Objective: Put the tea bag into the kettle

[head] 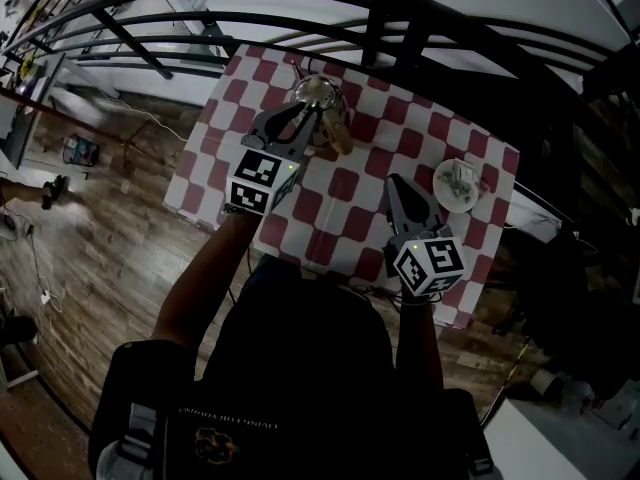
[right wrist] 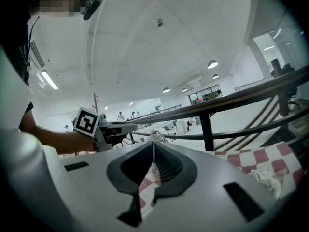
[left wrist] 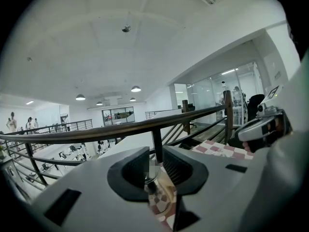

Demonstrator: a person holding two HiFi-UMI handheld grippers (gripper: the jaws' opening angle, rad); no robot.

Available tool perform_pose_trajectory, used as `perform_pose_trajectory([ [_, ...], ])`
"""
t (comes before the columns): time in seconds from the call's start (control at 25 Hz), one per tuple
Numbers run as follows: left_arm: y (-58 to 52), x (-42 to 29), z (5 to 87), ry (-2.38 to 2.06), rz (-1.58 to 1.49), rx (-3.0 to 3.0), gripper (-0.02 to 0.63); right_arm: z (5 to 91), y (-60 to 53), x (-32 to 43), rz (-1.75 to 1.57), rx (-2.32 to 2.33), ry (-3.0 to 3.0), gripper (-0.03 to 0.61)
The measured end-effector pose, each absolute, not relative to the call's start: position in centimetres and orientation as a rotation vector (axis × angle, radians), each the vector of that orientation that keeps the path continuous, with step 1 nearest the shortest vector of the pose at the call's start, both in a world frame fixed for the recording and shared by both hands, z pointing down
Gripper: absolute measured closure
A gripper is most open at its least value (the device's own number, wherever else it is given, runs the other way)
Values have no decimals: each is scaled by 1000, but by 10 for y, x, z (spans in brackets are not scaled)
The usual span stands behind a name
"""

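Only from the head view: glass kettle (head: 318, 93) on the checked cloth (head: 340, 183), left gripper (head: 305, 116) reaching to its top, right gripper (head: 396, 190) held apart from it, white dish (head: 438, 183) near the cloth's right edge holding what looks like the tea bag (head: 460, 180). Only from the left gripper view: 2 jaws a little apart, shiny lid knob (left wrist: 151, 181) in the gap between them. Only from the right gripper view: 2 jaws closed flat together, the other gripper's marker cube (right wrist: 87, 122) beyond.
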State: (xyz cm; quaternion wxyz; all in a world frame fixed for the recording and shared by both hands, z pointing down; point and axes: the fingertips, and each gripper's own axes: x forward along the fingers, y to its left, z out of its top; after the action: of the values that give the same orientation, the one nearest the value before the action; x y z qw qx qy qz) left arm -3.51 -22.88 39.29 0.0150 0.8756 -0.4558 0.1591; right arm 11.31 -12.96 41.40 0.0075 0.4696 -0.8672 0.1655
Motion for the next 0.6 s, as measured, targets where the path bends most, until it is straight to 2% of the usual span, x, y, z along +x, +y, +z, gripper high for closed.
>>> perform_pose_trajectory([
  [0.16, -252, -39, 409, -1406, 558, 2686, 478, 418, -135, 116, 551, 1517, -2690, 561],
  [0.6, -298, -47, 441, -1330, 606, 2659, 454, 431, -157, 117, 597, 1623, -2602, 560],
])
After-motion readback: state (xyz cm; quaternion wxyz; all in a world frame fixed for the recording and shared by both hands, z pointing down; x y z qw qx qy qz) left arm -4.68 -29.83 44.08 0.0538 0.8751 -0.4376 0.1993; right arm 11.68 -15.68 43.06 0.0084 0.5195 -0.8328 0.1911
